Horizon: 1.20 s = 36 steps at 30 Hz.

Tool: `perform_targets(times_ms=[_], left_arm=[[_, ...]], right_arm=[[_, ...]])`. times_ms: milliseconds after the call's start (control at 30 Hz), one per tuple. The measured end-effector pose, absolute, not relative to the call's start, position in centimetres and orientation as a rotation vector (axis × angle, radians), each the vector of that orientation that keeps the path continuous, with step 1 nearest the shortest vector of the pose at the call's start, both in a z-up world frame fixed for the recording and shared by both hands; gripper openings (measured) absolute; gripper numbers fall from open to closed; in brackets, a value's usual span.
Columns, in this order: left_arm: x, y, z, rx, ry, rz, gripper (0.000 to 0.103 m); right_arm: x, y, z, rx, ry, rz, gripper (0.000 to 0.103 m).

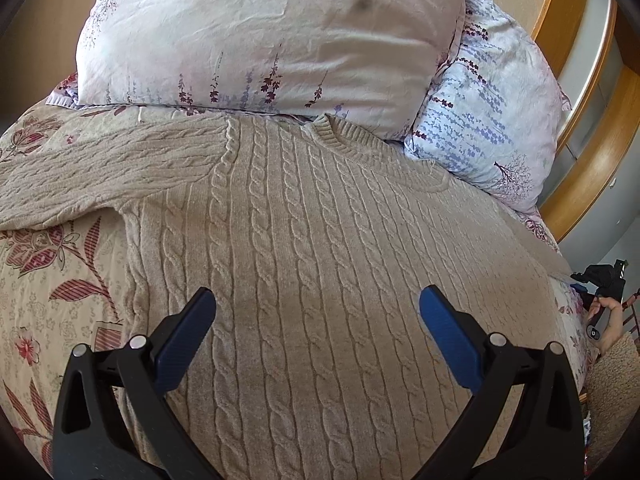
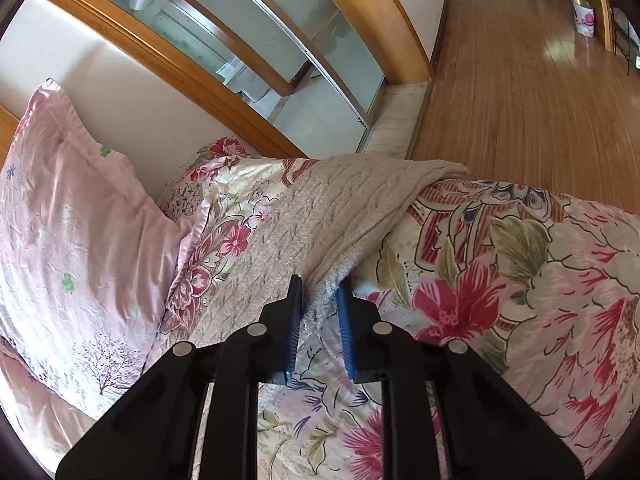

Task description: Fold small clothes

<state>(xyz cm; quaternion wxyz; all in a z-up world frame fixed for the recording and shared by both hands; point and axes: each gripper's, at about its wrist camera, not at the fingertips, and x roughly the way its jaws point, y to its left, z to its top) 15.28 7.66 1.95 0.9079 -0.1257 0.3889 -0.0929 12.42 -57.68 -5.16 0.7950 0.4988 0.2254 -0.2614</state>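
Note:
A beige cable-knit sweater (image 1: 320, 220) lies flat on the bed, collar toward the pillows, one sleeve stretched out to the left. My left gripper (image 1: 318, 300) hovers over its lower body, blue pads wide apart and nothing between them. In the right wrist view the sweater's other sleeve (image 2: 360, 200) runs across the floral bedspread (image 2: 520, 280) to the bed's edge. My right gripper (image 2: 320, 294) is shut on the near edge of that sleeve, with knit fabric pinched between the blue pads. A hand (image 1: 608, 320) holds that gripper at the far right of the left wrist view.
A pale pink pillow (image 1: 260, 32) and a lavender-print pillow (image 1: 488, 120) lean at the head of the bed, just beyond the collar. The same pink pillow (image 2: 60, 220) is left of my right gripper. Wooden floor (image 2: 520, 80) lies past the bed's edge, beside a wood-framed glass door (image 2: 280, 60).

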Motion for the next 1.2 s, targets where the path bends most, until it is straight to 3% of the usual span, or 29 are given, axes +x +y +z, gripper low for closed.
perform_targets(times_ms=[133,600,800,1033,1133,1200], left_arm=[[15.3,7.6,1.9,-0.271,0.798,-0.210,0.101],[15.5,8.5,1.6,-0.356,0.798,-0.232,0.101],[14.9,8.5,2.2,-0.336,0.770,-0.218,0.101],[14.6,8.9,2.4,-0.347,0.761,-0.218,0.101],[14.4,9.0,2.5,-0.345,0.752,-0.211,0.101],[14.4,8.9,2.5,-0.345,0.747,-0.214,0.101]], right_arm=[[12.6,-57.1,-4.2,1.003,0.476,-0.577,0.010],[16.0,-45.4,5.6,0.739,0.357,-0.192,0.009],[20.0,-35.3,6.1,0.638,0.461,0.113,0.009],[23.0,-26.8,1.6,0.536,0.674,0.248,0.010],[23.2,-26.3,0.2,0.543,0.755,0.250,0.016],[23.4,-26.3,-0.4,0.554,0.797,0.258,0.031]])
